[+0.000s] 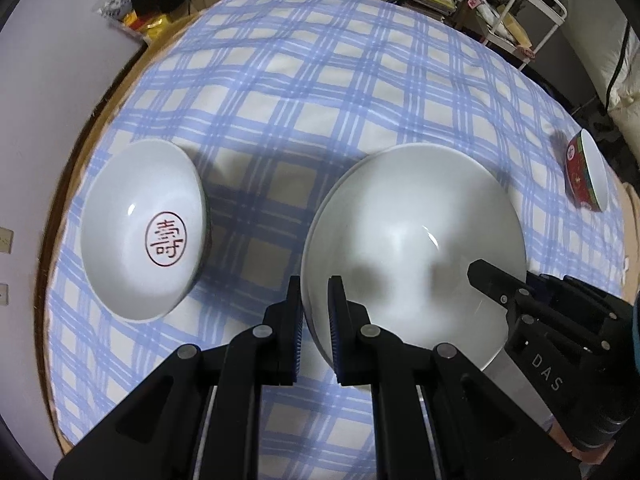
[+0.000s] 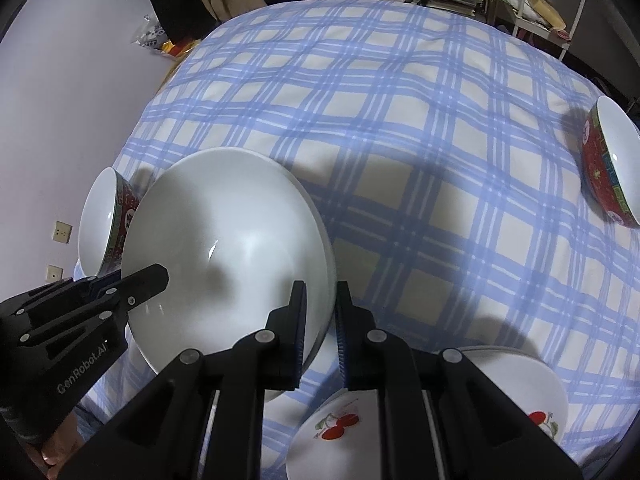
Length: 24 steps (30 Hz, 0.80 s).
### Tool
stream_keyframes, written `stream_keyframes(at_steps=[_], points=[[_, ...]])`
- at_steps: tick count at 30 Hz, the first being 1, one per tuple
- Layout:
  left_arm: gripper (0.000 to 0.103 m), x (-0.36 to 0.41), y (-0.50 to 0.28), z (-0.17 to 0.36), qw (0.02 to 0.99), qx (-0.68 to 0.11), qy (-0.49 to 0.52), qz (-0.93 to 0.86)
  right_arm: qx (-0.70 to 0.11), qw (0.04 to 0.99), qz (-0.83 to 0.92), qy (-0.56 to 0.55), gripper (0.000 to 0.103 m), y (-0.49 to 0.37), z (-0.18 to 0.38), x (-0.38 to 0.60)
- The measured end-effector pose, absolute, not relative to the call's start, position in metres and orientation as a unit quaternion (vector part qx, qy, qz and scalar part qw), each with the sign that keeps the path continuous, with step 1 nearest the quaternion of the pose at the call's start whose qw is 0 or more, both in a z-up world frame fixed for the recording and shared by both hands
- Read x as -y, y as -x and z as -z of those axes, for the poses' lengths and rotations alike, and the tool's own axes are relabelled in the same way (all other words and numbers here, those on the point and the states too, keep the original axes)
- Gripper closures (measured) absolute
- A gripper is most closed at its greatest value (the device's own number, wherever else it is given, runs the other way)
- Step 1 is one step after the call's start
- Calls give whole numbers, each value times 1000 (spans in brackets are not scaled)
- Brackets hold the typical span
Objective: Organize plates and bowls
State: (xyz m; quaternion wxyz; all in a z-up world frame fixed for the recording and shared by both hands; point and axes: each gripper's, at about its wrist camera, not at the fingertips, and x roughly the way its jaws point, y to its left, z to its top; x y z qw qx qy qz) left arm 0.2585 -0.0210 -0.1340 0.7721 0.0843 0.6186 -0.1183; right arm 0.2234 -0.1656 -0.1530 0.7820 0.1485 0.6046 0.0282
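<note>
Count: one large plain white bowl [image 1: 412, 240], two smaller bowls with red patterned outsides, and one plate with a cherry print [image 2: 344, 428].

The large bowl sat near the front of the desk [image 1: 320, 80], on a blue-and-cream checked cloth. The left tongs [image 1: 316, 312] were clamped on its left rim, one finger inside and one outside. The right tongs [image 2: 322, 312] were clamped on its right rim the same way.

All the ware was glossy, smooth and round. The left small bowl [image 1: 144, 228] carried a red circular character inside. The right small bowl [image 2: 612, 168] stood well apart, near the far right edge.

The cherry plate was largely hidden behind the right tongs' arms; whether more plates were stacked beneath could not be told.
</note>
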Motion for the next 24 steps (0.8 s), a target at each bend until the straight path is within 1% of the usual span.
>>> stream_keyframes(at_steps=[8, 19, 22, 24], points=[[90, 11, -252, 116, 780, -610, -81, 116, -597, 786, -21, -159, 88, -216, 139, 167], [85, -12, -245, 65, 806, -577, -64, 116, -565, 811, -12, -154, 88, -203, 96, 168], [83, -22, -244, 54, 813, -569, -57, 109, -558, 812, -17, -172, 84, -200, 85, 166], [80, -30, -243, 49, 817, -564, -58, 104, -551, 815, -21, -178, 71, -199, 76, 163]])
